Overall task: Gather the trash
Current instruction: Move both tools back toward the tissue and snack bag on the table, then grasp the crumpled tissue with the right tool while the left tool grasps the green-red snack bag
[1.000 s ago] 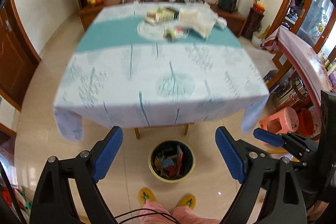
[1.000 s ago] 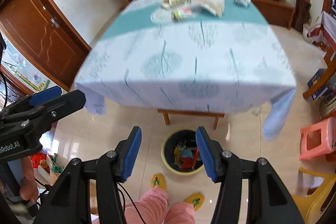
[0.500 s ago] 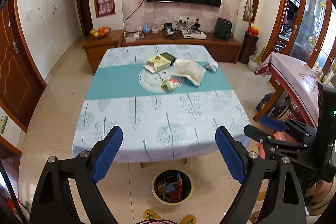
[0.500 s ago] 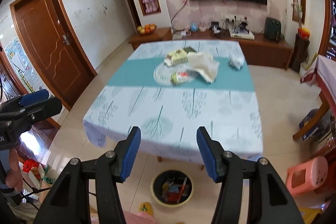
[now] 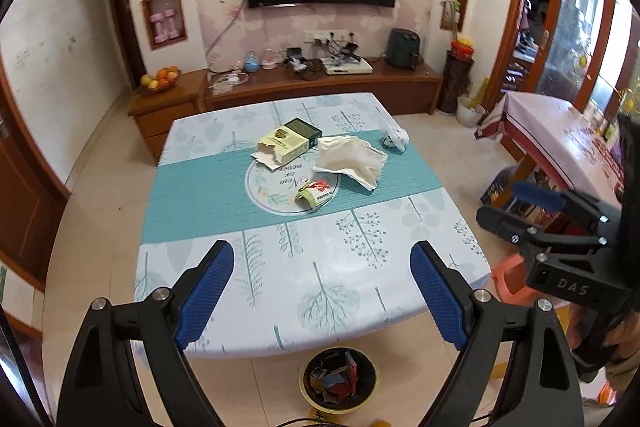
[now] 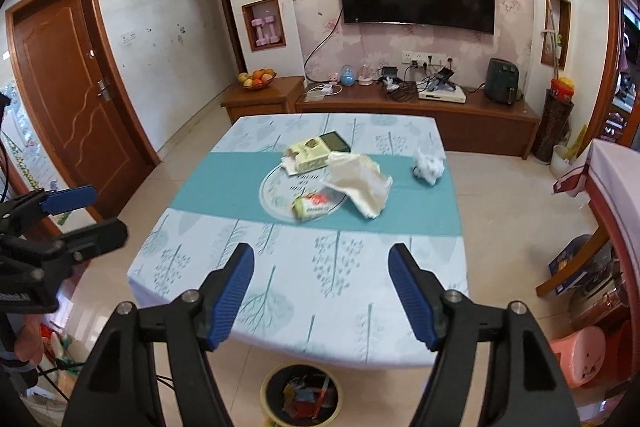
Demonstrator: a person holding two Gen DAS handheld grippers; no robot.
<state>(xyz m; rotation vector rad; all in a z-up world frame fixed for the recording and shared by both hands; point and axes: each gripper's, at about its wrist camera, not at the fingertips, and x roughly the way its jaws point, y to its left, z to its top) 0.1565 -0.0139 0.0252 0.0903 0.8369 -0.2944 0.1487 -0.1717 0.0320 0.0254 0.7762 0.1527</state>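
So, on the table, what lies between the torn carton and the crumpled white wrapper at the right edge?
A pale crumpled paper bag lies between carton and wrapper, in both wrist views.

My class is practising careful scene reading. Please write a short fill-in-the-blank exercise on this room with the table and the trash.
1. The bin stands on the floor, partly under the near edge of the ____.
2. The small snack wrapper lies on the ____ band of the tablecloth.
3. Between the pads of the left hand-held gripper there is ____.

Missing words: table; teal; nothing
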